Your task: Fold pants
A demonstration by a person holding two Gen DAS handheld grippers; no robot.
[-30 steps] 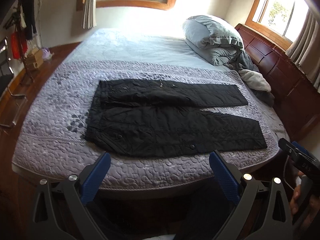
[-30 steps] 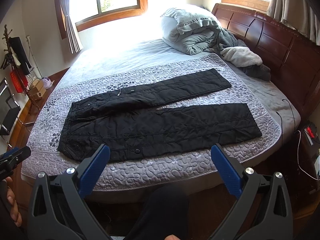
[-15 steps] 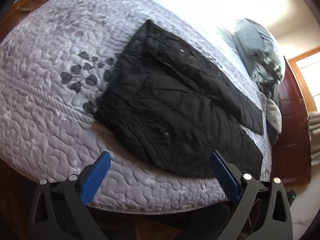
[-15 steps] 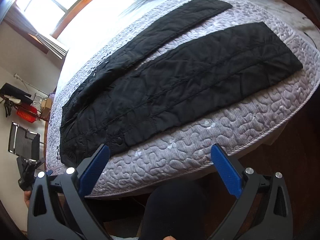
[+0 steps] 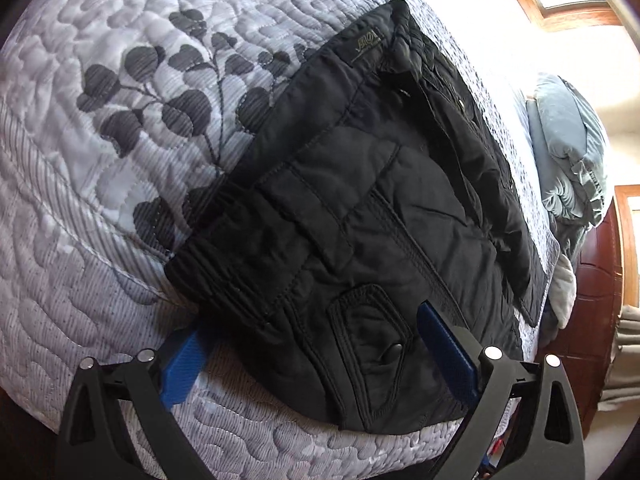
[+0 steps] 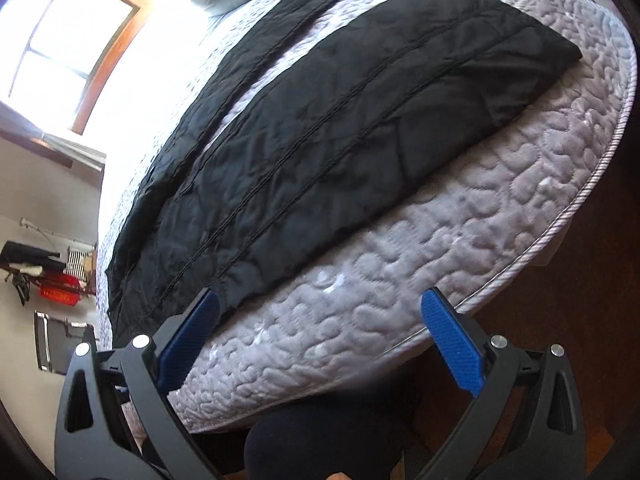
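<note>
Black quilted pants [image 5: 360,220] flat on bed [image 5: 80,240]; left claw [image 5: 320,344] and right claw [image 6: 320,336], both released, now lowered close to near hem edge; grasp imminent

Plenty of bare quilt [image 6: 400,292] along the near edge of the bed, so the right gripper [image 6: 320,330] gets in easily there. The black pants [image 5: 380,208] cover the middle. The heaped grey bedding [image 5: 568,152] and wooden headboard [image 5: 600,280] block the right end. Leaf-print quilt on the left is clear.

Grey quilted bedspread [image 5: 100,184], rumpled grey duvet [image 5: 572,152], wooden headboard [image 5: 600,280], bright window [image 6: 68,44].
</note>
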